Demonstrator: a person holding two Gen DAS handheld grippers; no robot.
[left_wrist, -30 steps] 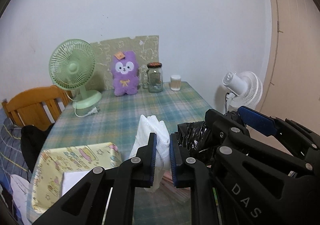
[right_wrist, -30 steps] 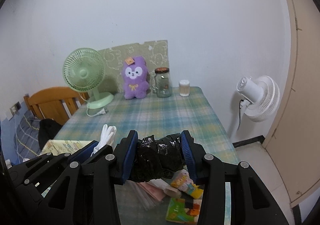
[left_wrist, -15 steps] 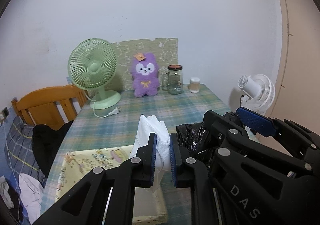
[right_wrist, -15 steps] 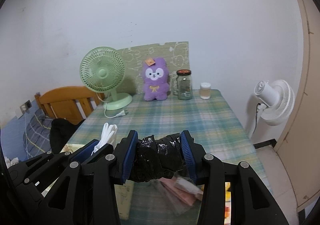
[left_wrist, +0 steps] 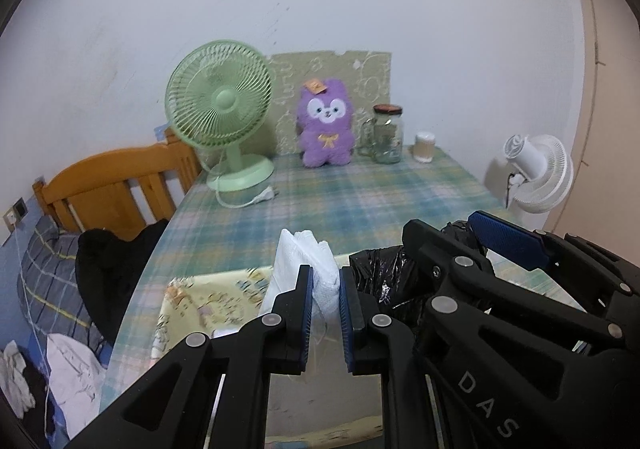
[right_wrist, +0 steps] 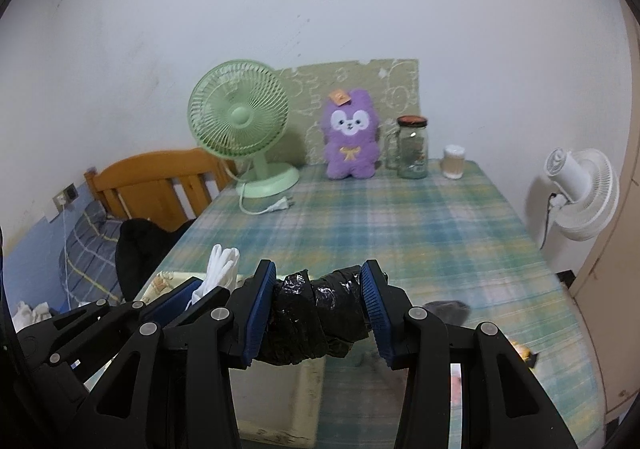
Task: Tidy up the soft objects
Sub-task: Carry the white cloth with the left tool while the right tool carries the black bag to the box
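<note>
two handheld grippers hover side by side above the near end of a counter (right_wrist: 420, 225) covered in a green, blue and pink plaid cloth. the left gripper (left_wrist: 323, 313) has its jaws clamped on a bundle of white plastic bag (left_wrist: 308, 269), which sticks up above the blue pads (left_wrist: 307, 313) and hangs a little below them. the right gripper (right_wrist: 318, 307) has its jaws clamped on a crumpled black plastic bag (right_wrist: 316, 313), a shiny dark roll squeezed crosswise between its blue pads (right_wrist: 374, 309). in the left wrist view the right gripper (left_wrist: 460, 249) sits just to the right of the left one, with the black plastic bag (left_wrist: 384, 277) bulging between them. in the right wrist view the left gripper (right_wrist: 192, 295) appears at the near left, the white plastic bag (right_wrist: 222, 269) poking up from it. below both grippers, on the near left part of the counter, lies a pale yellow storage box (left_wrist: 200, 301) printed with small cartoon figures. at the far end of the counter, against the white wall, stand a light green desk fan (right_wrist: 244, 129) with its cord and plug lying loose, a purple plush toy (right_wrist: 352, 133) leaning on a beige patterned board (right_wrist: 360, 89), a glass jar (right_wrist: 412, 149) with a dark lid, and a small white cup (right_wrist: 453, 161). to the left of the counter is a wooden chair back (right_wrist: 156, 185) with dark clothing (right_wrist: 144, 245) draped near it. to the right, off the counter, a white fan (right_wrist: 580, 193) stands by the wall. a small dark object (right_wrist: 448, 309) rests on the cloth at the near right, too blurred to identify.
</note>
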